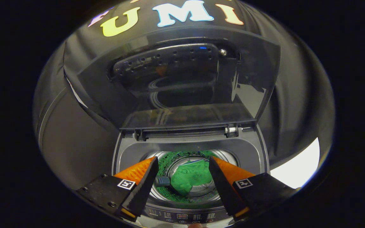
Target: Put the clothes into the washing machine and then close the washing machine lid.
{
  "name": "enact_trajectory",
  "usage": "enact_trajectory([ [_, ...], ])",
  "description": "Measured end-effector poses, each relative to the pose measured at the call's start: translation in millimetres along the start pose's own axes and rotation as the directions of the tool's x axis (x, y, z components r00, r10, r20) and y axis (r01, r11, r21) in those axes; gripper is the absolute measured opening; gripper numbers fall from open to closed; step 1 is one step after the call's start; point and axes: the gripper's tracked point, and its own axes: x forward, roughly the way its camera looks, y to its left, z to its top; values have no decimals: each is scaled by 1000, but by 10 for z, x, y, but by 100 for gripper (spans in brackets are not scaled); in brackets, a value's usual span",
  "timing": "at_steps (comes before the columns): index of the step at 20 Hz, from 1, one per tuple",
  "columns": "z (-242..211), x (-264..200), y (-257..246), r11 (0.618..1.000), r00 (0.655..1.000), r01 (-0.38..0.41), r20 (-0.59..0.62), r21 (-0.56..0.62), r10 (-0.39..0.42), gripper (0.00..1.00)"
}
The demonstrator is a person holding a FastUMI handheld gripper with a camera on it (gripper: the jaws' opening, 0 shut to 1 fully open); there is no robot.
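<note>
Gripper view, looking down and forward into a top-loading washing machine point(252, 152). The gripper point(182, 183) hangs above the machine's front edge with its jaws spread wide apart and nothing between them; the two fingers point(143, 180) frame the mouth of the drum point(169, 161).

The clothes point(190, 179), a crumpled green garment, lie inside the drum, at its bottom, seen through the gap between the fingers and below them. No finger touches the fabric. A green tint shows on the drum's perforated wall around the garment. A small dark ribbed part point(163, 181) sits inside the drum just beside the left finger; what it is cannot be told.

The washing machine lid point(106, 85) stands raised, tilted back beyond the drum opening and hinged along the rear edge of the tub, where two hinge fittings point(231, 129) are visible. Its dark glossy panel reflects the drum opening and a patch of green. A perforated insert point(166, 60) occupies the upper part of the lid's inner face.

The control panel point(182, 217), a strip of small buttons and indicators, runs along the front edge of the machine, below and between the fingers. A pale surface point(299, 166) shows to the right of the machine, beyond the right finger. Dark cloth hangs behind the lid.
</note>
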Motion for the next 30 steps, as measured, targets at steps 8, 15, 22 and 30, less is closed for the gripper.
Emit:
enact_trajectory([
  [8, 400, -357, 100, 999, 995, -17, 101, -48, 22, 98],
  [15, 903, -696, 225, 997, 979, -18, 201, -79, 34, 98],
  [22, 1428, -941, 424, 993, 957, -18, 286, -119, 52, 98],
  [30, 2188, -1105, 748, 987, 918, -34, 386, -160, 94, 98],
])
